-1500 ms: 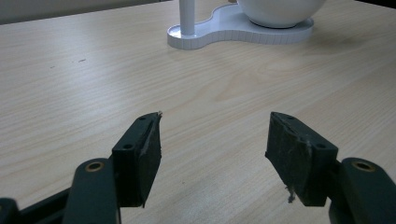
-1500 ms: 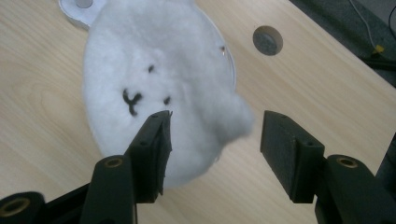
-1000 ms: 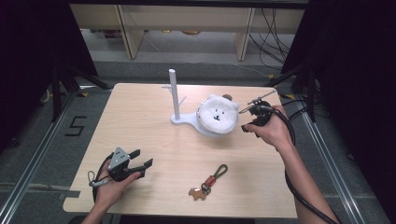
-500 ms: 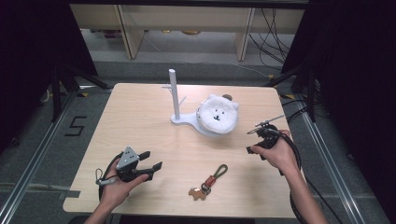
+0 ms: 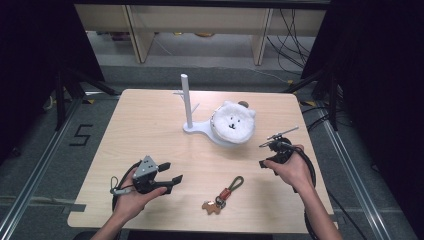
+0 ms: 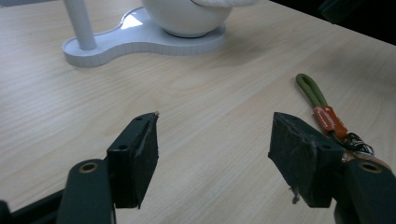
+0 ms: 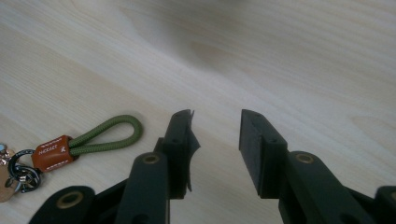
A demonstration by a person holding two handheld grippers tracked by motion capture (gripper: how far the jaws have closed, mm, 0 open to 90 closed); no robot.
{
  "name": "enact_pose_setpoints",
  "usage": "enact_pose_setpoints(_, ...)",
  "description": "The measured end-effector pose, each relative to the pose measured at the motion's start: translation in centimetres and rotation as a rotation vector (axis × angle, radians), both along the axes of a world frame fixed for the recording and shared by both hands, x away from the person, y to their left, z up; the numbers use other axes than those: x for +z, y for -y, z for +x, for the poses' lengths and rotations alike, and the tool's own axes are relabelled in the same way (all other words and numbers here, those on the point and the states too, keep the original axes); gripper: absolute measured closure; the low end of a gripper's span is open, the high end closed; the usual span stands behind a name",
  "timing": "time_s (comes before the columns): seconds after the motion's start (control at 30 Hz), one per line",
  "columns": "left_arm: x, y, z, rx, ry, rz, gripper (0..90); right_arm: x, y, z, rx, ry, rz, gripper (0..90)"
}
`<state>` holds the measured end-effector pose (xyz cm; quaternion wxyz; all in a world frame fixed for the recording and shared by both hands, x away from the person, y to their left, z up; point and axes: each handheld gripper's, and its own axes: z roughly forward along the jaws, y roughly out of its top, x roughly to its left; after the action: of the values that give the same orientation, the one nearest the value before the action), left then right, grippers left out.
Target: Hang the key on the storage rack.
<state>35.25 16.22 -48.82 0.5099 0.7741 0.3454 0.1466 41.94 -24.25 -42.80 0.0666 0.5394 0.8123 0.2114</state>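
Note:
A keychain (image 5: pixel 224 192) with a green cord loop, an orange tag and a small brown charm lies near the table's front edge. In the left gripper view the keychain (image 6: pixel 328 118) sits beside the right jaw; in the right gripper view the keychain (image 7: pixel 89 142) lies to the left of the jaws. My left gripper (image 5: pixel 171 175) (image 6: pixel 213 144) is held just above the table, left of the keychain, open and empty. My right gripper (image 5: pixel 264 154) (image 7: pixel 216 136) hovers to the keychain's upper right. Its jaws have just been closing, with a narrow gap and nothing between them.
A white stand (image 5: pixel 199 129) (image 6: pixel 135 41) with an upright post (image 5: pixel 185 99) occupies the middle of the table. A white plush bear face (image 5: pixel 232 123) rests in the stand's bowl. Bare wood (image 5: pixel 135 125) stretches to the left. Dark floor lies past the table edges.
The right hand came away from the plush bear toward the near side and sank lower, and its jaws narrowed. The left hand shifted right toward the keychain, still open.

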Motion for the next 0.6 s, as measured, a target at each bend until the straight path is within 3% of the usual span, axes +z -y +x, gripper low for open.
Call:
enact_pose_setpoints(0.03,0.1,0.3,0.0,-0.006,-0.010,0.008,32.1,-0.1,-0.5,-0.2,-0.055,-0.034,0.015,66.0)
enact_pose_setpoints(0.07,0.2,0.5,0.0,-0.026,-0.018,0.004,32.2,-0.4,-0.3,-0.1,-0.011,-0.013,0.016,66.7)
enact_pose_setpoints(0.17,0.6,1.4,-0.1,-0.066,-0.030,0.010,32.3,-0.7,-0.6,-0.3,-0.031,-0.051,0.023,68.5)
enact_pose_setpoints(0.37,1.1,3.5,-0.3,-0.147,-0.072,0.007,33.1,-1.1,-1.1,-0.4,-0.019,-0.067,0.034,71.5)
enact_pose_setpoints(0.47,1.4,4.5,-0.2,-0.187,-0.092,0.033,33.9,-1.2,-1.4,-0.5,-0.018,-0.095,0.043,72.9)
enact_pose_setpoints(0.6,1.8,5.6,0.0,-0.223,-0.115,0.067,35.9,-1.4,-1.4,-0.6,-0.002,-0.100,0.027,73.8)
